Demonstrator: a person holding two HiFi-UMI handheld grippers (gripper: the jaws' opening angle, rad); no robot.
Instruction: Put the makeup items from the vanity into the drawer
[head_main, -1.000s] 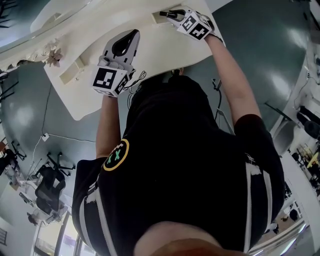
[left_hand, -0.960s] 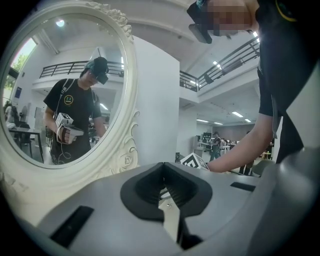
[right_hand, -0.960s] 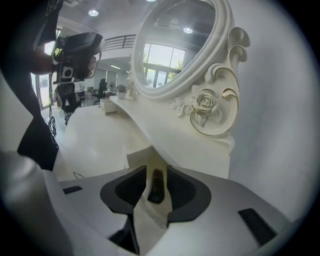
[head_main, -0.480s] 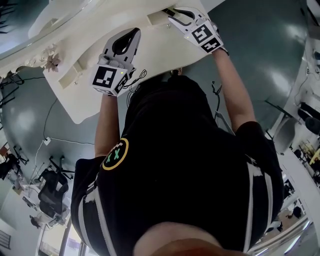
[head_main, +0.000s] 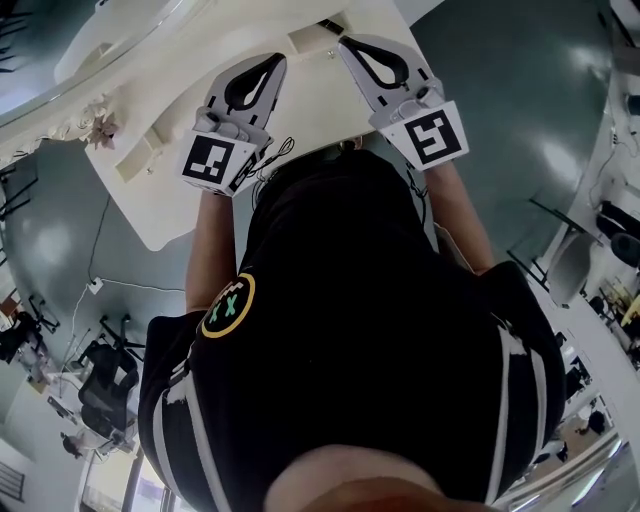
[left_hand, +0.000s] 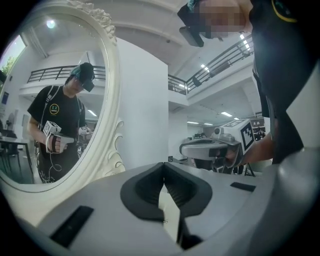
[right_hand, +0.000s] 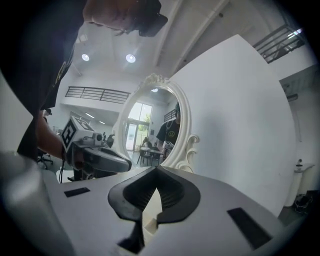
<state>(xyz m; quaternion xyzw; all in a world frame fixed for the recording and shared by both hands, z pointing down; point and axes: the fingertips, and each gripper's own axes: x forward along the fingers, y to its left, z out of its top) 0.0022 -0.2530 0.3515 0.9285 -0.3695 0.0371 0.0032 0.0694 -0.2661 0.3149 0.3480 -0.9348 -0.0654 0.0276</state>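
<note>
Over the white vanity top (head_main: 165, 205) now, both tools side by side at the upper middle of the head view. The open drawer (head_main: 308, 40), a small cream box shape, sits at the top edge just beyond and between the two sets of tips, closer to the right one. A sliver of something dark (head_main: 330, 26) shows at its far end, too small to name, and it is clear of both tools.

The right gripper (head_main: 344, 42) has its jaws closing right down, tips touching, nothing between them. The left gripper (head_main: 277, 59) is the same story: tips pressed together, empty, hovering just left of the drawer.

Each tool is smooth grey plastic, with ribbed black pads curving out into a teardrop-shaped hollow behind the meeting tips, and a black-and-white marker cube at the back.

The vanity is glossy cream with a rounded edge. An oval mirror (left_hand: 111, 95) with a carved, scrolled white frame stands behind it. A small pale flower ornament (head_main: 104, 128) sits at the left of the head view.
</note>
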